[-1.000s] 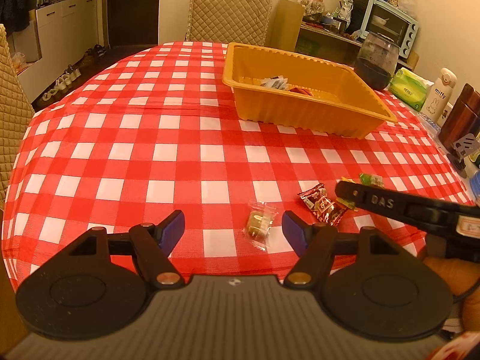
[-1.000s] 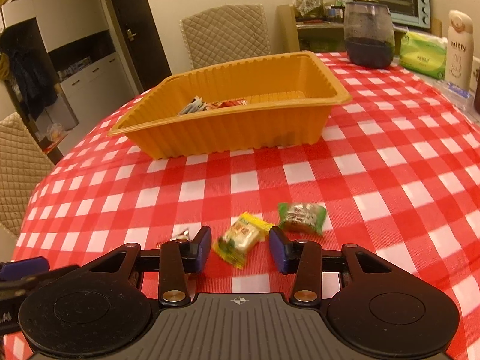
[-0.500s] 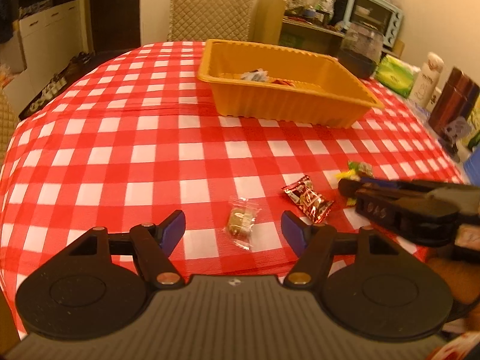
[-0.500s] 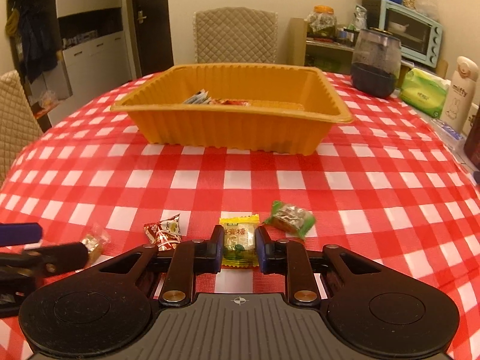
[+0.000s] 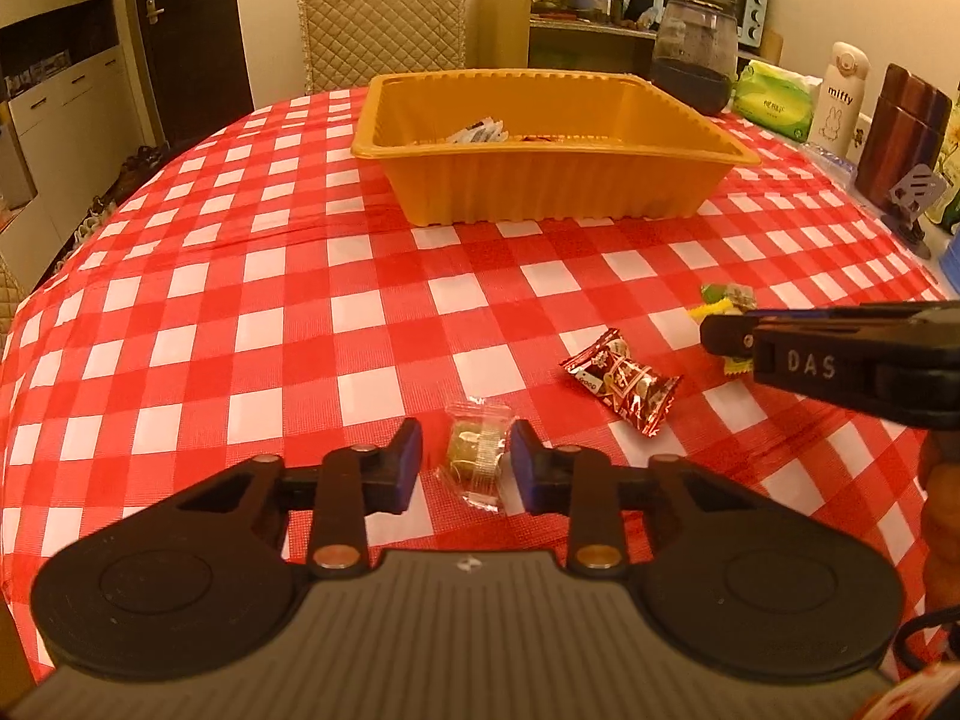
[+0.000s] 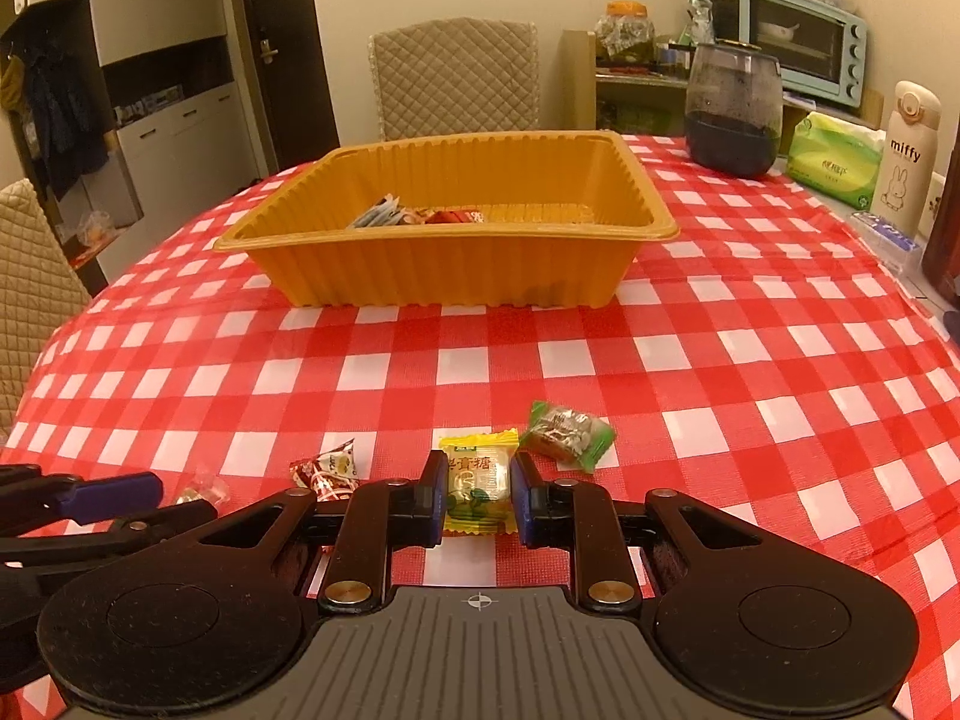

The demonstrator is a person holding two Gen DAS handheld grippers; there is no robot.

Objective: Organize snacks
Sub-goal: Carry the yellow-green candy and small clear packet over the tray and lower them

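A clear-wrapped candy (image 5: 474, 459) lies on the checked cloth between the fingers of my left gripper (image 5: 467, 457). Its jaws are closing; the right pad touches the wrapper and a small gap shows at the left pad. My right gripper (image 6: 478, 492) is shut on a yellow candy (image 6: 477, 480) that rests on the cloth. A red candy (image 5: 621, 381) lies between the two grippers and a green candy (image 6: 567, 429) sits just right of the yellow one. The orange tray (image 6: 450, 258) stands farther back with a few wrapped snacks inside. The right gripper (image 5: 723, 333) shows side-on in the left wrist view.
At the table's far right stand a dark glass jar (image 5: 693, 60), a green tissue pack (image 5: 774, 99), a white miffy bottle (image 5: 840, 96) and a brown canister (image 5: 900, 132). A quilted chair (image 5: 384, 24) is behind the tray. A hand (image 5: 939, 516) holds the right gripper.
The left gripper came forward and down over the clear candy and its jaws narrowed around it. The right gripper closed on the yellow candy and has stayed shut since.
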